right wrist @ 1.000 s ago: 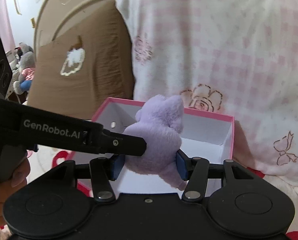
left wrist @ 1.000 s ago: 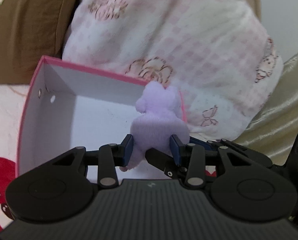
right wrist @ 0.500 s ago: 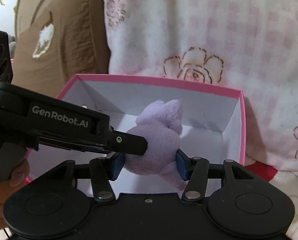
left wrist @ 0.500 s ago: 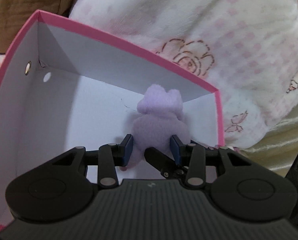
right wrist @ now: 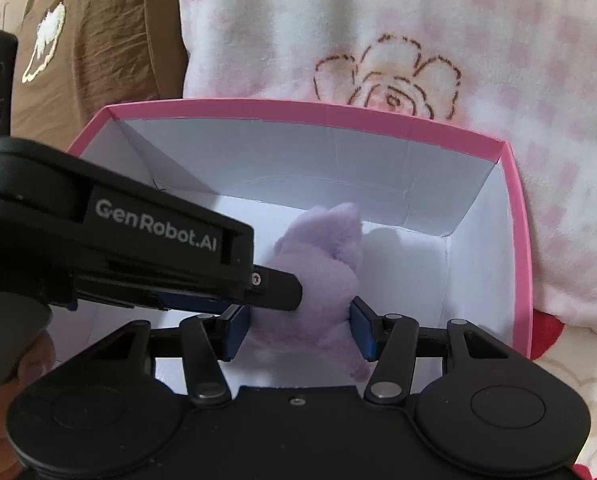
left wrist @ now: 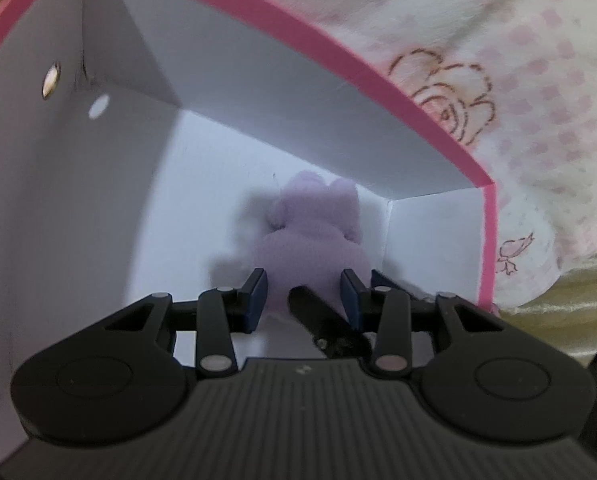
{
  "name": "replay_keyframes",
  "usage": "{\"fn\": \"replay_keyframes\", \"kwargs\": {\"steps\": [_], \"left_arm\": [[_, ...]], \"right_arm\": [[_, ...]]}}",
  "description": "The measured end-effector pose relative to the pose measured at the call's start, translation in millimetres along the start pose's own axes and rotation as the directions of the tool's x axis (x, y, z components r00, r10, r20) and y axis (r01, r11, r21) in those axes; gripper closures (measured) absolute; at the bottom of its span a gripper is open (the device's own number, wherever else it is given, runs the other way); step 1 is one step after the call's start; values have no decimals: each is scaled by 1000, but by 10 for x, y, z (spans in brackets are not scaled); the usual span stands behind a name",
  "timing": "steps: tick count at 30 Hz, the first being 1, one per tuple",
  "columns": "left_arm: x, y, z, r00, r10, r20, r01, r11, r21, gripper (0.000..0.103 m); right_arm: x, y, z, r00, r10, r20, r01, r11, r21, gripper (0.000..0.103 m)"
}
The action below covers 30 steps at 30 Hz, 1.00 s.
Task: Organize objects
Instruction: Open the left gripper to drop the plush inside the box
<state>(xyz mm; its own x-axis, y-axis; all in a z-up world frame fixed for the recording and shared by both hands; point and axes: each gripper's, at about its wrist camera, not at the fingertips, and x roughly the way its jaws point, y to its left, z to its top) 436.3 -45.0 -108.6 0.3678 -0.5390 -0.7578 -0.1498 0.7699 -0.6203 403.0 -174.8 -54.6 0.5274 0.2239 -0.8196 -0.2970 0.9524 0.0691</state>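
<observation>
Together, both tools point(left wrist: 303, 294) point(right wrist: 296, 328) clench the purple plush point(right wrist: 318, 272) inside the pink-rimmed box point(right wrist: 516, 216), checked blanket point(right wrist: 418, 20) behind.

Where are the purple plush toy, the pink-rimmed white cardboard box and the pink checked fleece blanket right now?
purple plush toy point(right wrist: 322, 256): right wrist view, on its fuzzy body.
pink-rimmed white cardboard box point(right wrist: 338, 114): right wrist view, on the far pink rim.
pink checked fleece blanket point(left wrist: 538, 92): left wrist view, on the fabric beside the rose print.
</observation>
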Motion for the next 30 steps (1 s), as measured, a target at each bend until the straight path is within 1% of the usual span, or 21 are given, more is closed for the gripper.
{"fn": "replay_keyframes", "kwargs": {"steps": [4, 9, 12, 13, 15, 18, 20, 21, 22, 24, 27, 30], "left_arm": [[37, -28, -10, 1000, 11, 0, -11, 1000, 7, 64], [41, -87, -10, 999, 38, 17, -38, 999, 24, 67], [63, -119, -13, 999, 30, 14, -31, 999, 28, 67], [56, -131, -14, 999, 30, 15, -30, 999, 25, 67], [13, -174, -14, 999, 27, 24, -28, 999, 39, 67], [-116, -274, -50, 997, 56, 50, -61, 992, 106, 66], [-198, -362, -80, 993, 92, 75, -104, 980, 171, 65], [-238, -384, -92, 991, 108, 84, -122, 974, 190, 65], [-288, -400, -107, 989, 118, 91, -134, 970, 201, 64], [-400, -426, -134, 989, 109, 100, -128, 969, 213, 62], [-549, -470, -183, 988, 117, 104, -138, 964, 228, 61], [-692, -529, -249, 983, 140, 120, -167, 952, 255, 56]], "right_arm": [[-17, 43, -24, 1000, -22, 1, 22, 999, -29, 44], [-11, 37, -64, 999, -49, -6, 49, 999, -23, 44], [-4, 12, -60, 995, -96, 2, 96, 994, -44, 46], [-7, 13, -76, 996, -94, 9, 94, 994, -50, 52], [-15, -29, -92, 998, -64, 11, 64, 998, -21, 54], [-47, -44, -116, 997, -71, 21, 72, 997, -14, 54], [-98, -37, -131, 998, -60, 19, 60, 998, -6, 54], [-137, -26, -137, 998, -54, 19, 54, 999, -3, 54], [-187, -13, -143, 999, -43, 13, 43, 999, 2, 54], [-300, 14, -155, 999, -33, 5, 33, 999, 15, 53], [-535, 76, -195, 999, -21, 30, 20, 1000, 7, 48], [-743, 175, -255, 999, -33, 30, 34, 999, -40, 47]]}}
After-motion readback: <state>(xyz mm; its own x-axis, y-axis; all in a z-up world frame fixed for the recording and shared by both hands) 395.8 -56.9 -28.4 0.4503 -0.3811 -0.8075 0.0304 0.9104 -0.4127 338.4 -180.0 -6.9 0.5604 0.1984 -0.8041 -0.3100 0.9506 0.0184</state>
